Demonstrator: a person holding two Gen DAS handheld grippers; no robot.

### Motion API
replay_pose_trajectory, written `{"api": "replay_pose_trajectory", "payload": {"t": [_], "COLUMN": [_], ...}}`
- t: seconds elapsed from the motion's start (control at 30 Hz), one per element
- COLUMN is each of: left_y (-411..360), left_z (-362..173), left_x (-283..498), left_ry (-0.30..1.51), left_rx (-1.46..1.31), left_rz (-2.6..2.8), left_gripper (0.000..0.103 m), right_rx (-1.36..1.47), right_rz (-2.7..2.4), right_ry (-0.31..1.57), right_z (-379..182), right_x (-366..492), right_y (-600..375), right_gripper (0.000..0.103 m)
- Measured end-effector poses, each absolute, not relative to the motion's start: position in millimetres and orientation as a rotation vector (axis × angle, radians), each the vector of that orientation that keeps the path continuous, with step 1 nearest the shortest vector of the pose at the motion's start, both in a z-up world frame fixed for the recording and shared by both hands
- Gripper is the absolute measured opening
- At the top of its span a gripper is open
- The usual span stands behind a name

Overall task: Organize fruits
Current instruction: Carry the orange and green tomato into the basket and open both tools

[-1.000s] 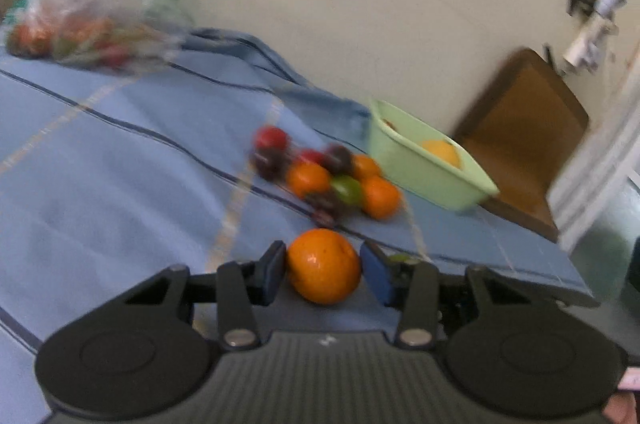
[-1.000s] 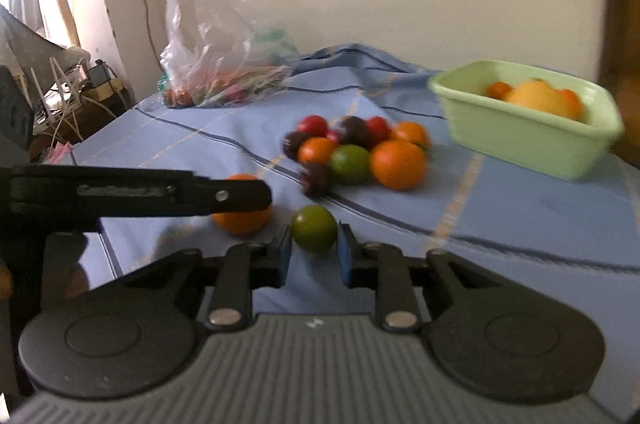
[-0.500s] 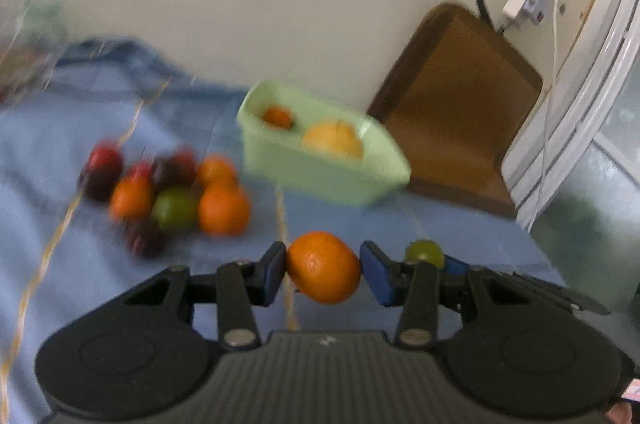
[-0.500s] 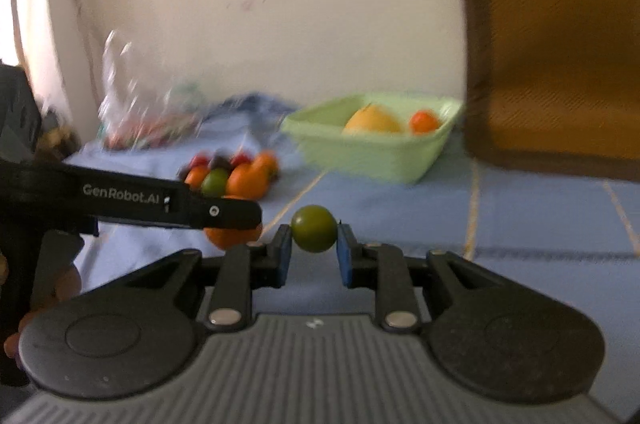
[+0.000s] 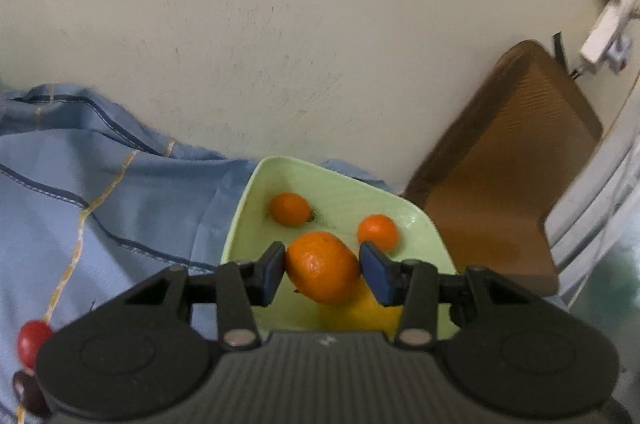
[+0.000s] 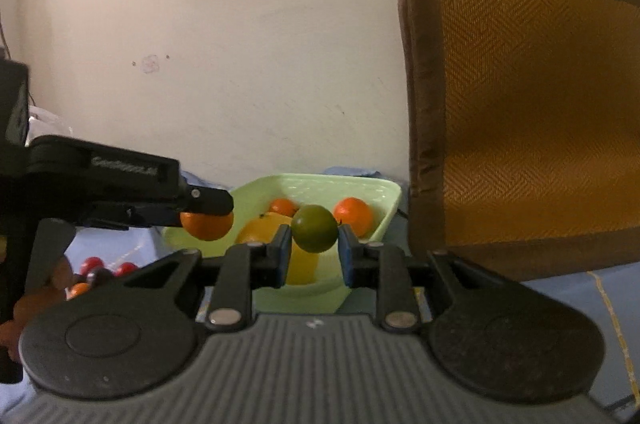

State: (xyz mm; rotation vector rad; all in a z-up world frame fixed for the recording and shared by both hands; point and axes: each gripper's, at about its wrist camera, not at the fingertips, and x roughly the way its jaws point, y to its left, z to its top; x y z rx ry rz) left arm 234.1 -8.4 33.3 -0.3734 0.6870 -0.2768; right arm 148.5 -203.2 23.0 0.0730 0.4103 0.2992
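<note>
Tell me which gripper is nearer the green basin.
Left. The left gripper holds its orange directly over the green basin. The right gripper, carrying the green fruit, sits short of the basin's near rim.

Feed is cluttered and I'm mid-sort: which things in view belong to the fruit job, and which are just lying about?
Belongs to the job:
- round orange fruit in the left tool
- small green round fruit in the right tool
- pale green plastic tub with two small oranges and a yellow fruit
- loose red and dark fruits

Lying about:
- brown mesh chair back
- blue striped cloth
- white wall adapter
</note>
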Motion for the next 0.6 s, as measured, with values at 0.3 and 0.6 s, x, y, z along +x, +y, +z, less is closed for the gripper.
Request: {"api": "replay_pose_trajectory", "payload": {"t": [0.3,0.6], "left_y": [9,99], "left_z": [52,58], "left_x": [214,106], "left_ry": [0.614,0.539], "left_rx": [-0.38,-0.358], "left_rz": [-0.278,-0.112], "left_gripper": [0.053,0.052], "right_rx": [0.089,0.109], "right_rz": [0.298,0.512], "right_ry": [0.355,0.366], "right_z": [24,34], "right_x": [142,114], "right_y": [-212,-192], "right_gripper": [0.047,0.047]}}
